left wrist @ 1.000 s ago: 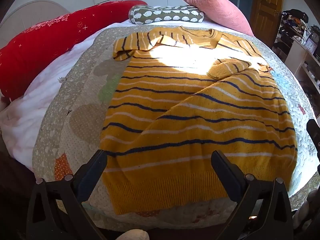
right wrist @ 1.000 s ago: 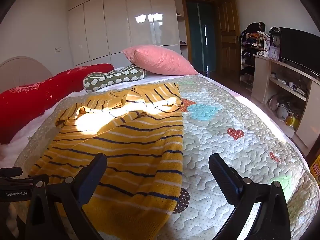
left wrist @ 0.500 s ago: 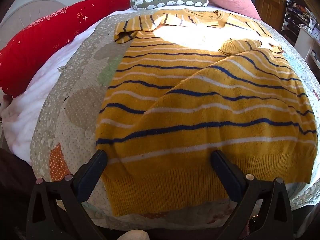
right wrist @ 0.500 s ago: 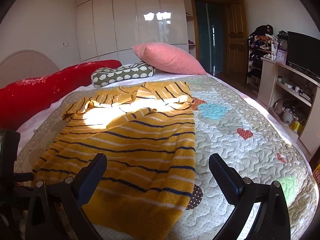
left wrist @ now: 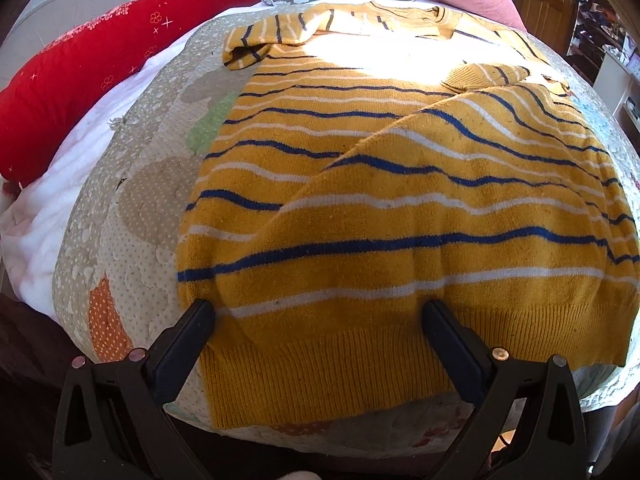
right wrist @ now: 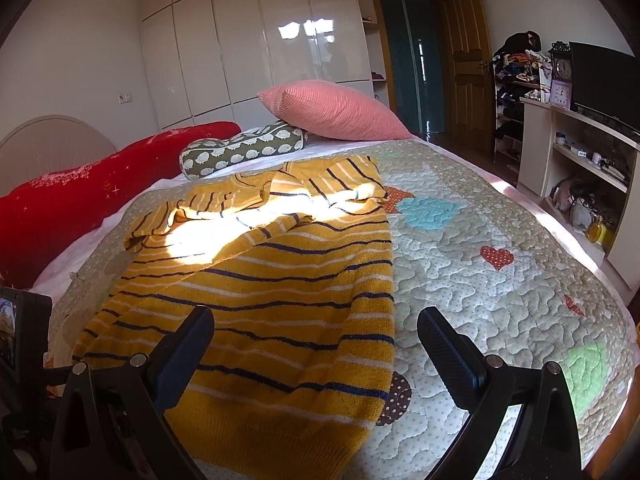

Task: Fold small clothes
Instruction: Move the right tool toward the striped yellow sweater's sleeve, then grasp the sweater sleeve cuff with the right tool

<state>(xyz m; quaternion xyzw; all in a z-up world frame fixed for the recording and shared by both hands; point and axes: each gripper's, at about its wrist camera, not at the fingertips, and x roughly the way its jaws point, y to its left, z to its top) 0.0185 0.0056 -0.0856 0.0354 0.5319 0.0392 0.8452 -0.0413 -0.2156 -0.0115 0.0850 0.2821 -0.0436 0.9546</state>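
Left black 2-finger gripper spread wide, fingertips low over the ribbed hem of the mustard-yellow knit sweater with blue and white stripes — contact unclear. Right black gripper likewise spread, straddling the sweater's side edge, pinching nothing. Sweater lying on the pale quilted patchwork bedspread, partly folded over itself — sleeves bunched near the green hedgehog-print bolster.

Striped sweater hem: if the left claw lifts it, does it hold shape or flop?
Probably flops: the yellow striped sweater is soft knit, already rumpled and folded over itself. Likely grips well, since the ribbed hem looks thick. It may drag on the quilt, whose surface is textured.
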